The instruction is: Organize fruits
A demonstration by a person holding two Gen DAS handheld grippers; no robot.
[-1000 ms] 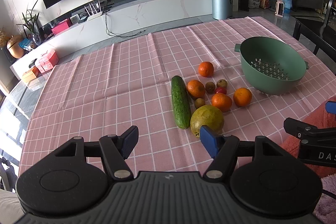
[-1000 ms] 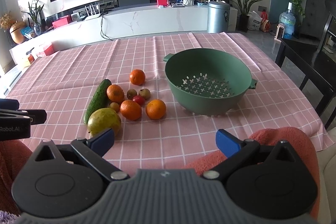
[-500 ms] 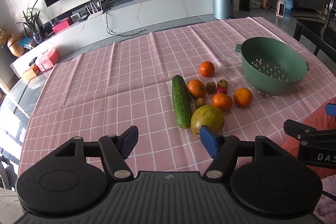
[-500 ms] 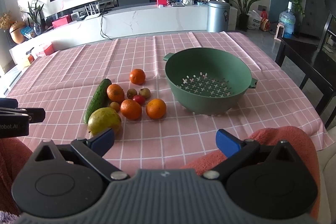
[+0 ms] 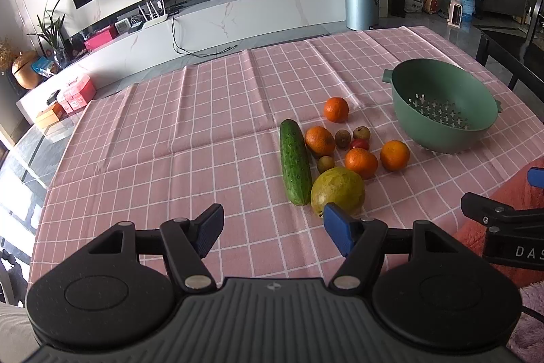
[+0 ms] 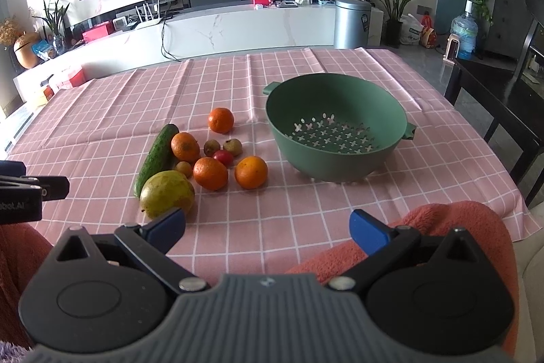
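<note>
A cluster of fruit lies on the pink checked tablecloth: a cucumber (image 5: 295,161), a yellow-green mango (image 5: 337,191), several oranges (image 5: 361,163) and small round fruits (image 5: 342,138). An empty green colander (image 5: 442,109) stands to their right; it also shows in the right wrist view (image 6: 336,131), with the mango (image 6: 166,193) and cucumber (image 6: 156,153). My left gripper (image 5: 272,228) is open and empty, just short of the mango. My right gripper (image 6: 267,227) is open and empty near the table's front edge.
The tablecloth (image 5: 190,131) covers a table whose front edge is near me. A dark chair (image 6: 503,111) stands at the right side. A red fleece sleeve (image 6: 459,223) lies under my right gripper. A TV wall and low cabinet are far behind.
Both views have shifted very slightly; the fruit and colander have not moved. Both grippers stay open.
</note>
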